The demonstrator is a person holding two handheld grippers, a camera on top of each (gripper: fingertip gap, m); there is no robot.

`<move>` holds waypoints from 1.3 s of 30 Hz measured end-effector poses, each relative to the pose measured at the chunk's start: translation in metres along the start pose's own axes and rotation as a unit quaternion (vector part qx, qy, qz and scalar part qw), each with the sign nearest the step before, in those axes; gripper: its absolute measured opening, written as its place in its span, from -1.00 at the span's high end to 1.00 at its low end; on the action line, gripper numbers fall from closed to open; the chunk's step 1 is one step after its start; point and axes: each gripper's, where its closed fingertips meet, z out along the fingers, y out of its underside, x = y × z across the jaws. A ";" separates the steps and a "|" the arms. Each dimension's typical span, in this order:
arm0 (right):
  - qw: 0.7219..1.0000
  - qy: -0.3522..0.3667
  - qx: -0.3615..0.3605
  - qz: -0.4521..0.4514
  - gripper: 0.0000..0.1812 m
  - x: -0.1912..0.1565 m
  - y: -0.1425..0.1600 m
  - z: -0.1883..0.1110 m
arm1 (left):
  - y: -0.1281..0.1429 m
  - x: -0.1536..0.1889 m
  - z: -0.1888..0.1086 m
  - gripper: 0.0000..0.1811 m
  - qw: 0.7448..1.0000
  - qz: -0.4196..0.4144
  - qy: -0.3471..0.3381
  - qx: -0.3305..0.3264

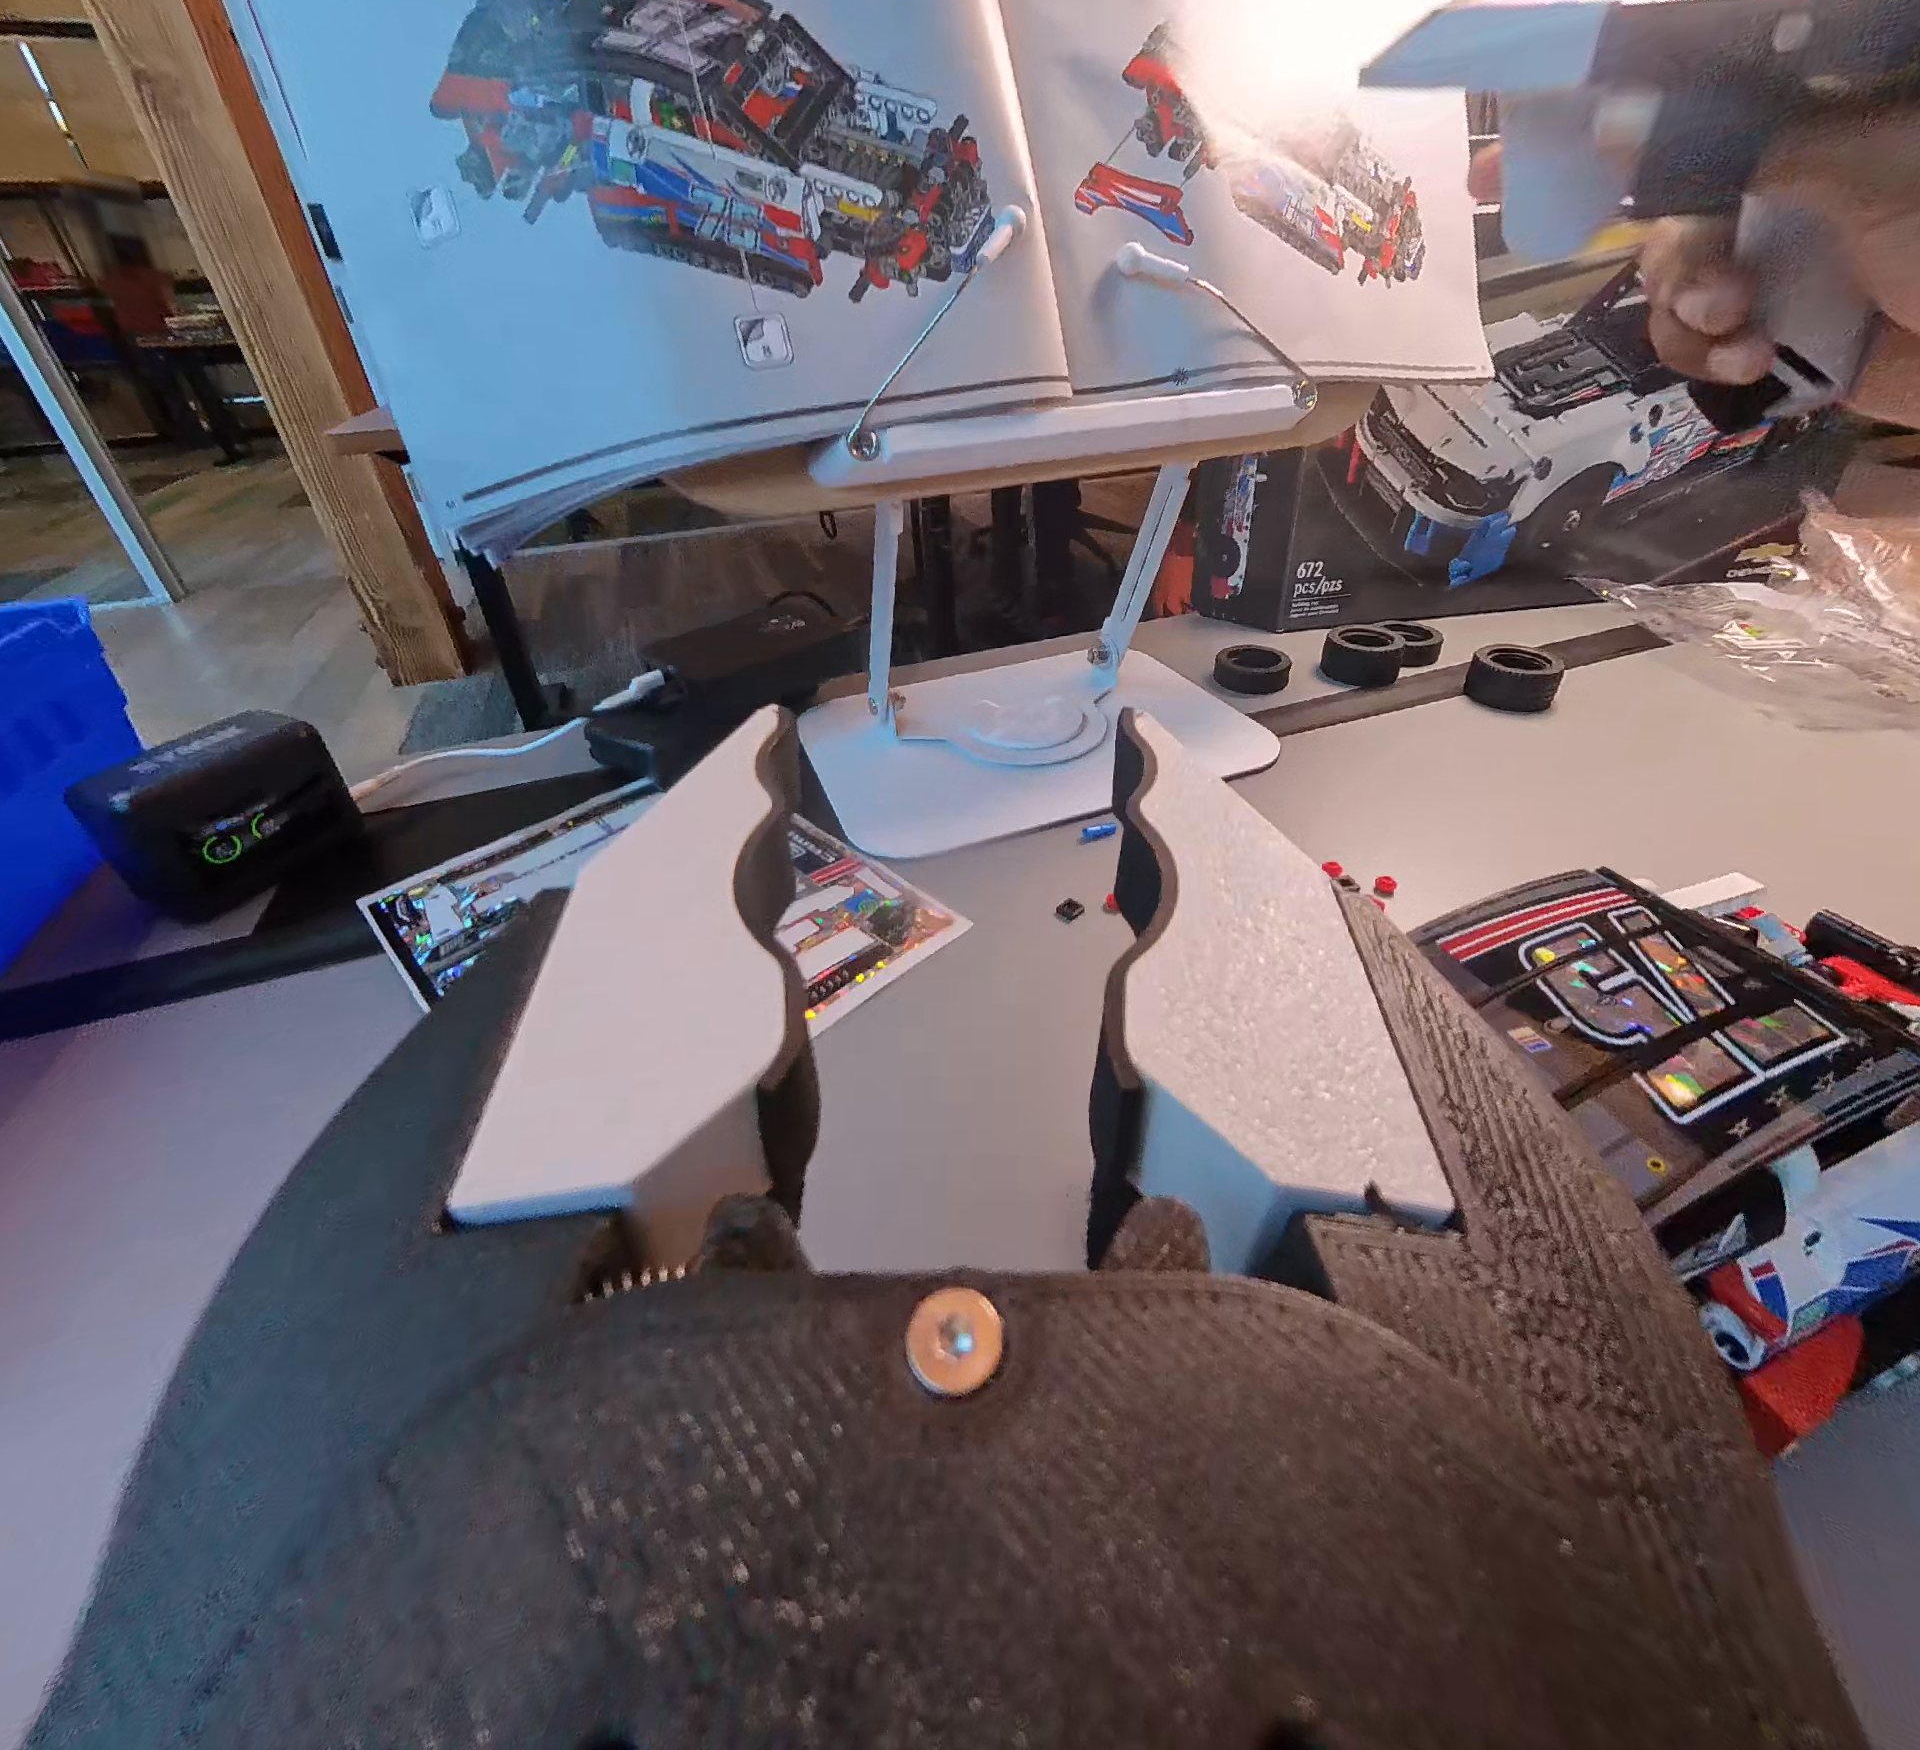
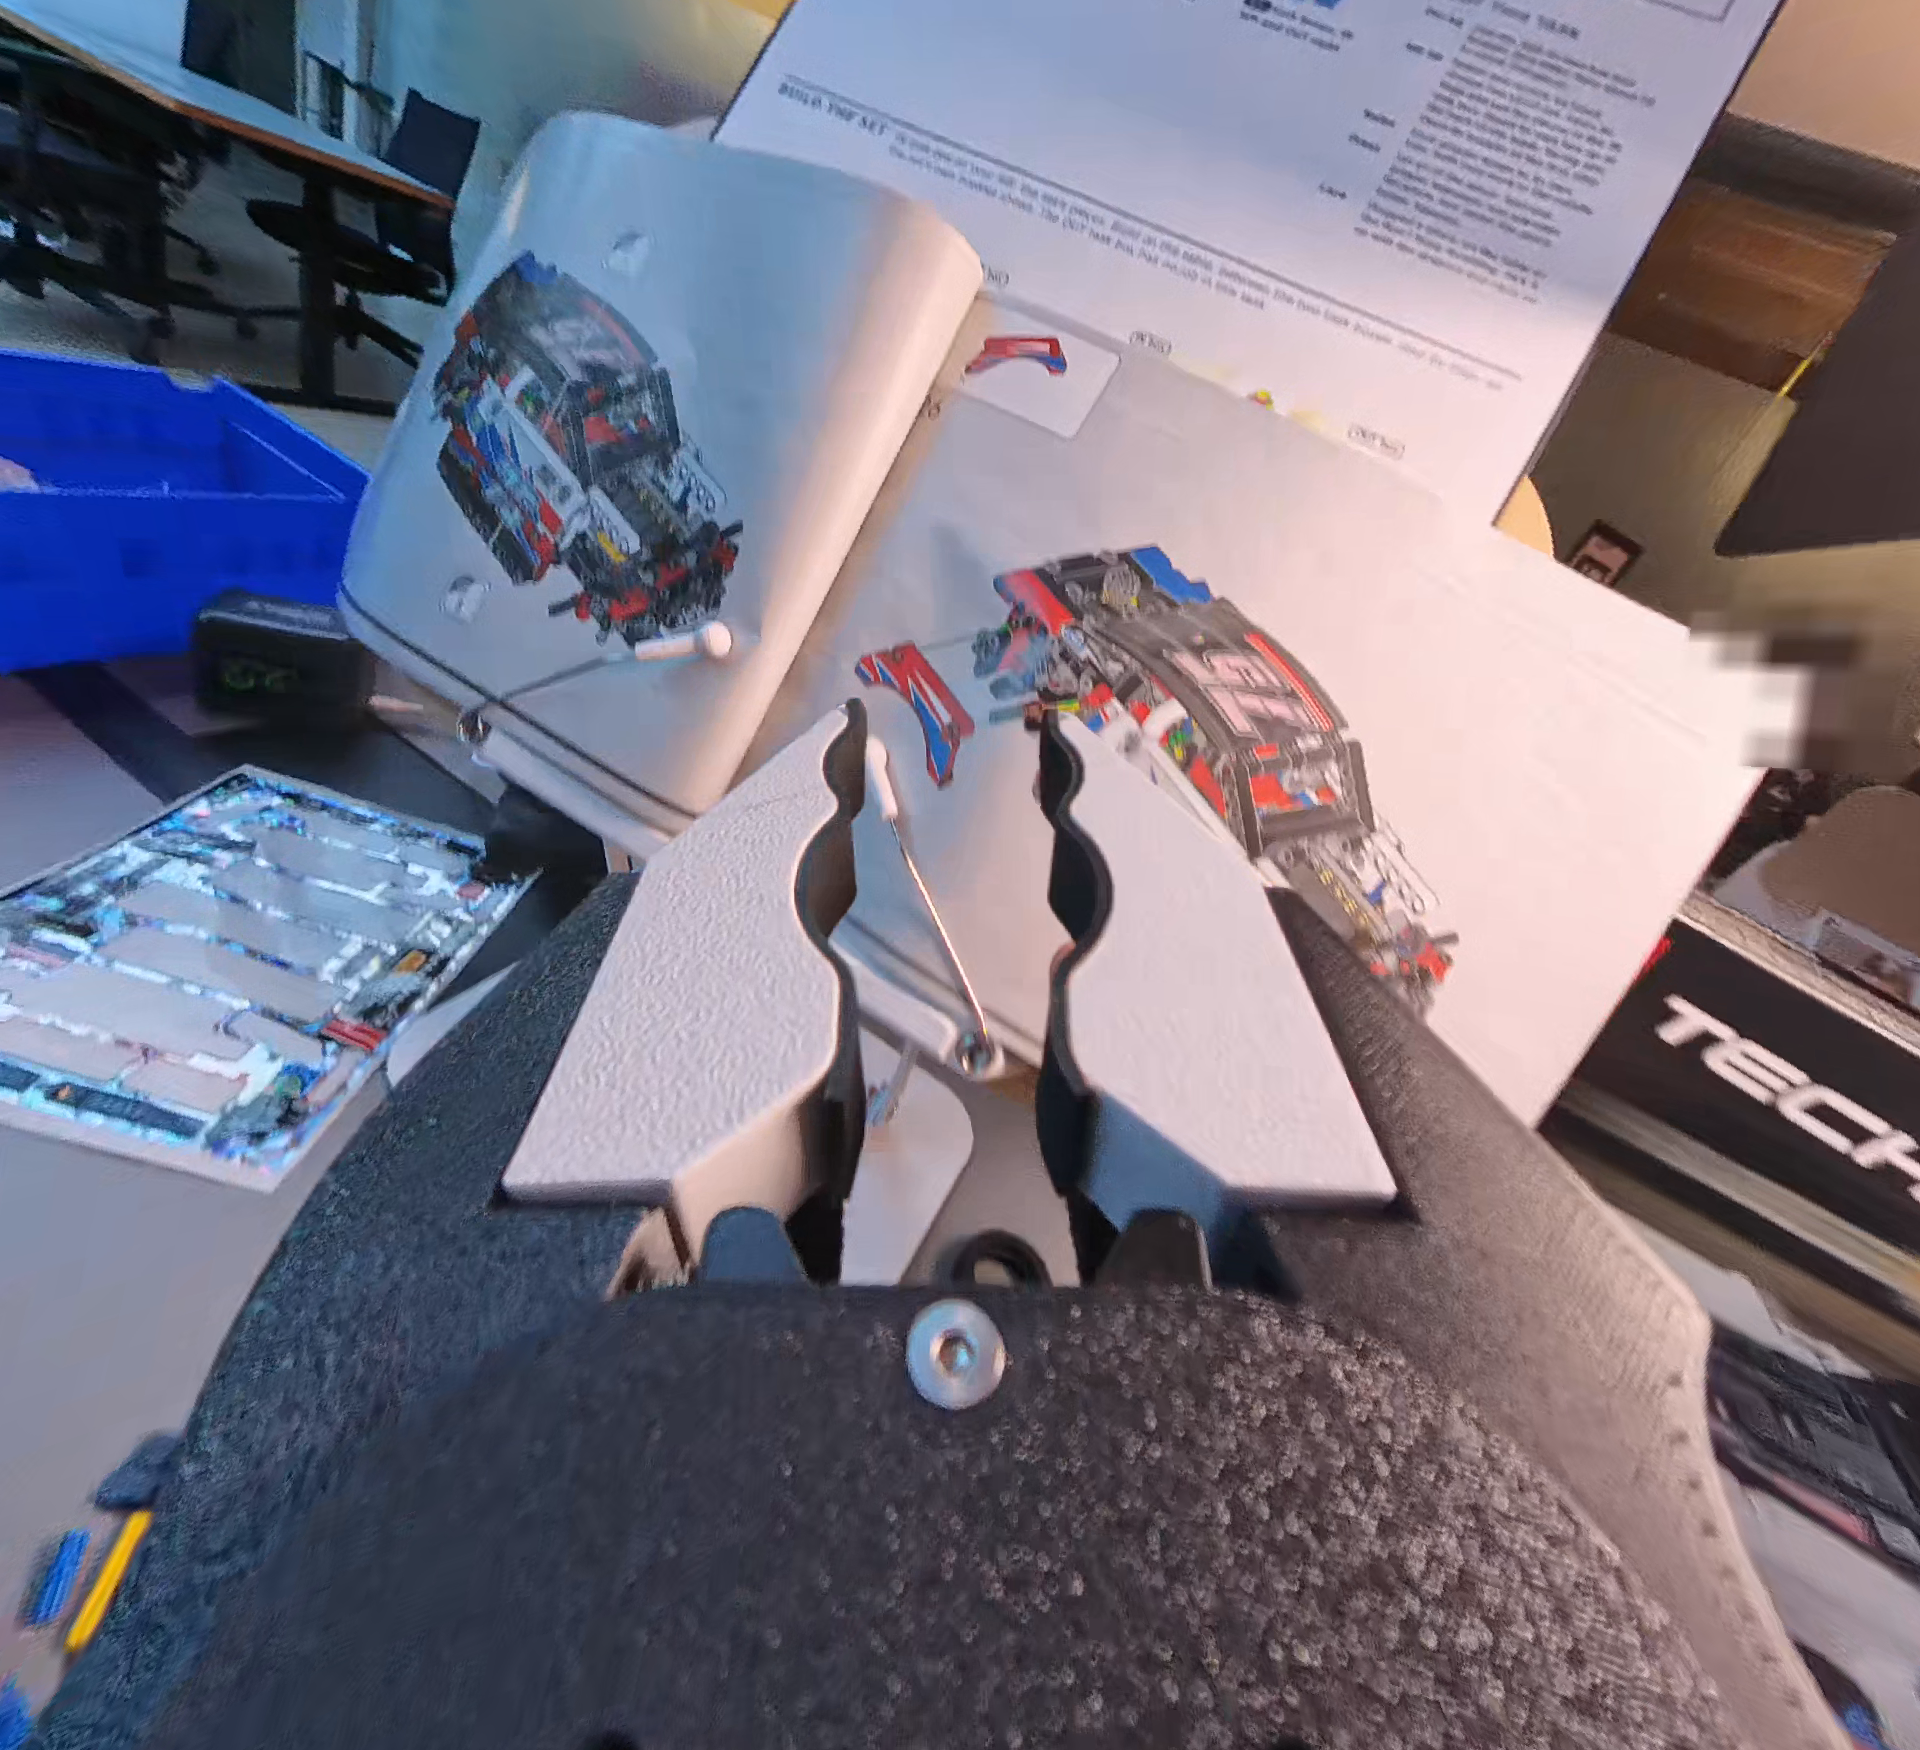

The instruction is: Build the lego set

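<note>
My left gripper (image 1: pixel 948 744) is open and empty, low over the grey table (image 1: pixel 956 1077). The part-built lego car (image 1: pixel 1662 1025), black roof with shiny stickers, lies just right of it. An open instruction booklet (image 1: pixel 675 142) rests on a white stand (image 1: pixel 1039 765) straight ahead. My right gripper (image 2: pixel 951 724) is open and empty, raised close in front of the booklet's right page (image 2: pixel 1195 661). The stand's wire page clip (image 2: pixel 935 911) shows between its fingers. In the left wrist view a blurred hand (image 1: pixel 1714 318) holds that gripper at the upper right.
A sticker sheet (image 1: pixel 665 921) lies left of the stand. Three black tyres (image 1: pixel 1361 656), the lego box (image 1: pixel 1507 505) and a plastic bag (image 1: pixel 1818 630) sit at the back right. Small loose pieces (image 1: pixel 1096 833) lie by the stand. A blue bin (image 1: pixel 42 765) and a black power bank (image 1: pixel 218 807) stand left. The tips of one gripper are about 25 cm away from the tips of the other.
</note>
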 end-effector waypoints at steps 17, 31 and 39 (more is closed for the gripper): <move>0.999 0.024 -0.026 0.017 1.00 0.012 -0.045 0.126 | 0.014 0.014 -0.007 0.36 0.997 0.069 0.017 -0.012; 0.987 -0.148 0.015 0.069 0.92 -0.076 -0.029 -0.090 | -0.030 0.029 -0.028 0.43 0.997 0.048 0.055 0.036; 0.984 -0.138 -0.060 0.098 0.91 -0.096 0.055 -0.204 | -0.086 -0.091 -0.076 0.45 0.984 0.099 0.023 -0.143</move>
